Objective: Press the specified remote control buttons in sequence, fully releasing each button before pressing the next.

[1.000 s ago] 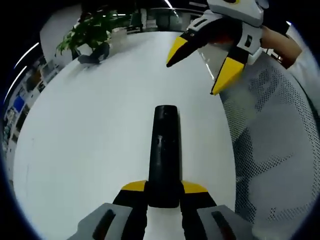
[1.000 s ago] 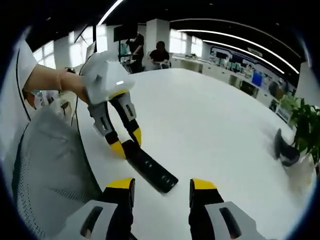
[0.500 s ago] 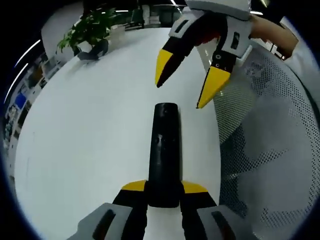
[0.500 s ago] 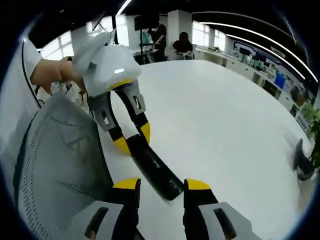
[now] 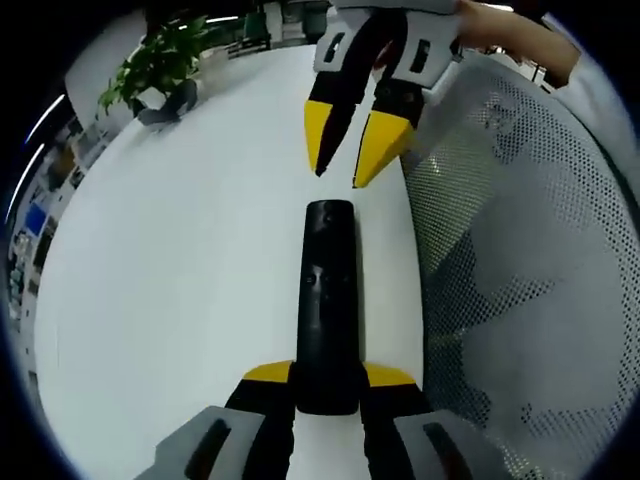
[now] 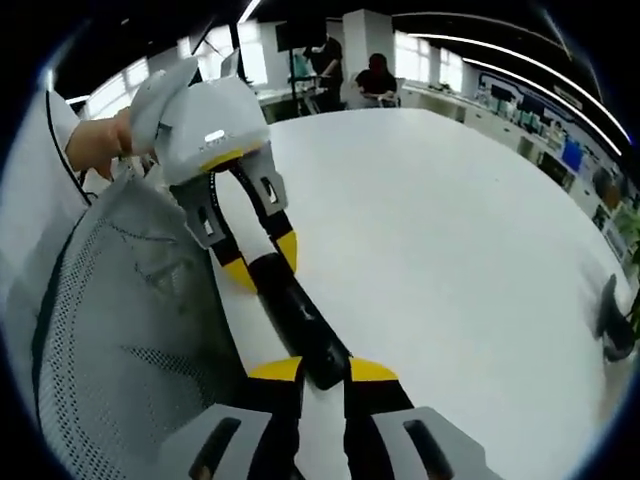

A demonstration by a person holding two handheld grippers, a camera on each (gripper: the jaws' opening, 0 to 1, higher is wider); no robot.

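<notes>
The left gripper (image 5: 328, 385) lies low over the white table (image 5: 180, 260), pointing along it; its yellow-tipped jaws are shut tight on the near end of the black remote (image 5: 328, 300), which lies flat on the table and sticks straight out ahead; in the right gripper view the same gripper (image 6: 262, 262) comes in from the upper left, a hand (image 6: 100, 145) on its white body, jaws on both sides of the remote (image 6: 298, 325); the right gripper (image 6: 322, 372) points down at the far end of the remote, jaws nearly closed w/ a thin gap, holding nothing; in the left gripper view it (image 5: 345, 160) hangs tips-down just past the remote's far tip, can't tell if touching; no writing can be read on the remote, just small buttons; the left gripper view has a plant (image 5: 160, 65) at the far edge of the table and a mesh chair (image 5: 520, 250) beside it; the right gripper view has people (image 6: 375, 75) at desks far back
</notes>
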